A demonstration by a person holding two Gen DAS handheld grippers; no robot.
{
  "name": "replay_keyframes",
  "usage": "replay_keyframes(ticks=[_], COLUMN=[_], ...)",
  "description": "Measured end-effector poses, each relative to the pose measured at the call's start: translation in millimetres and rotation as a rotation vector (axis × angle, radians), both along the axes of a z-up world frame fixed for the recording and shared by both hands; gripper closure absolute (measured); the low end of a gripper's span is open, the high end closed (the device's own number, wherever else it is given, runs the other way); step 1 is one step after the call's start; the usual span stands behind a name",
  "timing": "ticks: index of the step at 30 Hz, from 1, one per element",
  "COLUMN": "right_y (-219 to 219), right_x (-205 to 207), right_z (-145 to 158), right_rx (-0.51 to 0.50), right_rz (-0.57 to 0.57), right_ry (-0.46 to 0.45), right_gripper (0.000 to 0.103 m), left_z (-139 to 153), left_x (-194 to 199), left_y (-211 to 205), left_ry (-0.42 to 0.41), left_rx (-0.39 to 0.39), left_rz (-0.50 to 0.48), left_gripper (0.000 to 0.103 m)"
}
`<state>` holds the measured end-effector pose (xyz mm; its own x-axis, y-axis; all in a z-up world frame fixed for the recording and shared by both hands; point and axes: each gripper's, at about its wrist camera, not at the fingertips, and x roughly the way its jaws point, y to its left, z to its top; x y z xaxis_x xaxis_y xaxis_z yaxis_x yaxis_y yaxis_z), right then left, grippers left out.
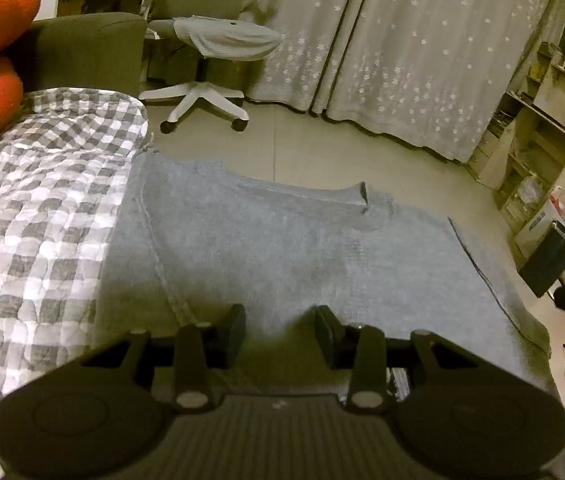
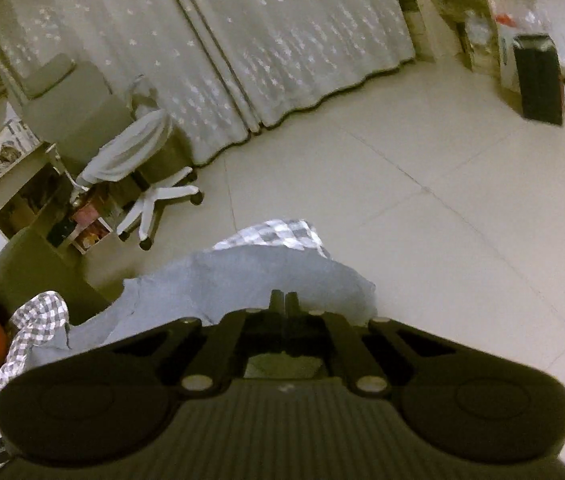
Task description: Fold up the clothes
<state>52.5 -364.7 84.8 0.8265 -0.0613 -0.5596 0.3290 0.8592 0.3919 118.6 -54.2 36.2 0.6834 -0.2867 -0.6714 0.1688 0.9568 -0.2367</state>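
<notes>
Grey knit garment [image 1: 282, 248] spread flat over grey-and-white checked quilt [image 1: 42, 208], left gripper [image 1: 280, 330] parted above it, right gripper [image 2: 284, 300] clenched on lifted garment edge, pale tiled floor [image 2: 442, 220], star-patterned curtains [image 1: 402, 60], white swivel chair [image 1: 202, 100].

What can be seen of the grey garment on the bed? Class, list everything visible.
The grey garment looks like a soft knit top, spread mostly flat in the left wrist view, with a neckline at its far edge and a seam running down its left side. It lies on a checked quilt. The left gripper stands open just above it. In the right wrist view one edge is bunched and raised where the right gripper is shut on it.
</notes>
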Motion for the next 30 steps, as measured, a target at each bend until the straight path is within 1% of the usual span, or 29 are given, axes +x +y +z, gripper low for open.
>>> replay_keyframes(ticks=[2, 5, 8, 10, 12, 14, 15, 17, 19, 20, 23, 25, 27, 28, 30], right_y=[8.3, 11.3, 13.6, 14.4, 14.2, 13.9, 14.2, 20.9, 35.5, 45.1, 94.0, 138.4, 176.6, 193.0, 209.4], right_x=[2.9, 5.7, 8.2, 8.9, 8.2, 7.6, 6.4, 3.0, -0.1, -1.4, -5.7, -8.9, -11.8, -12.7, -14.0], right_z=[4.1, 2.8, -0.8, -2.8, -4.1, -5.5, -3.8, 4.2, 14.5, 19.9, 32.7, 34.5, 28.0, 22.5, 13.4], right_rx=[-0.028, -0.025, -0.045, -0.054, -0.058, -0.062, -0.072, -0.113, -0.169, -0.2, -0.336, -0.443, -0.519, -0.541, -0.564], right_rz=[0.009, 0.002, -0.012, -0.023, -0.035, -0.048, -0.055, -0.064, -0.042, -0.02, 0.119, 0.268, 0.434, 0.516, 0.613], right_ry=[-0.013, 0.004, 0.034, 0.05, 0.059, 0.068, 0.057, 0.018, -0.042, -0.076, -0.178, -0.213, -0.208, -0.185, -0.148], right_gripper=[0.103, 0.103, 0.103, 0.103, 0.103, 0.103, 0.103, 0.103, 0.103, 0.103, 0.103, 0.103, 0.103, 0.103, 0.103], left_z=[3.4, 6.9, -1.4, -6.5, -4.7, -0.1, 1.7, 4.9, 6.4, 7.0, 6.7, 6.4, 7.2, 7.4, 7.8], left_x=[-1.1, -4.7, -3.4, -3.4, -3.3, -2.2, -1.6, -0.4, 1.0, 2.0, 5.5, 6.8, 6.1, 5.7, 5.6], left_y=[-1.5, -3.6, -5.9, -6.4, -6.7, -2.8, 0.3, 7.7, 16.7, 21.5, 39.4, 51.4, 61.5, 64.9, 69.4], left_ry=[-0.002, -0.016, -0.009, -0.031, -0.028, -0.004, 0.004, 0.016, 0.028, 0.038, 0.069, 0.083, 0.079, 0.078, 0.082], left_rx=[-0.005, -0.023, 0.002, 0.022, 0.024, -0.018, -0.042, -0.089, -0.132, -0.156, -0.217, -0.245, -0.262, -0.262, -0.27], left_rz=[0.001, -0.009, -0.021, -0.035, -0.035, -0.024, -0.016, 0.001, 0.021, 0.032, 0.078, 0.11, 0.132, 0.138, 0.144], left_gripper=[0.065, 0.065, 0.065, 0.065, 0.065, 0.065, 0.065, 0.065, 0.065, 0.065, 0.065, 0.067, 0.067, 0.067, 0.067])
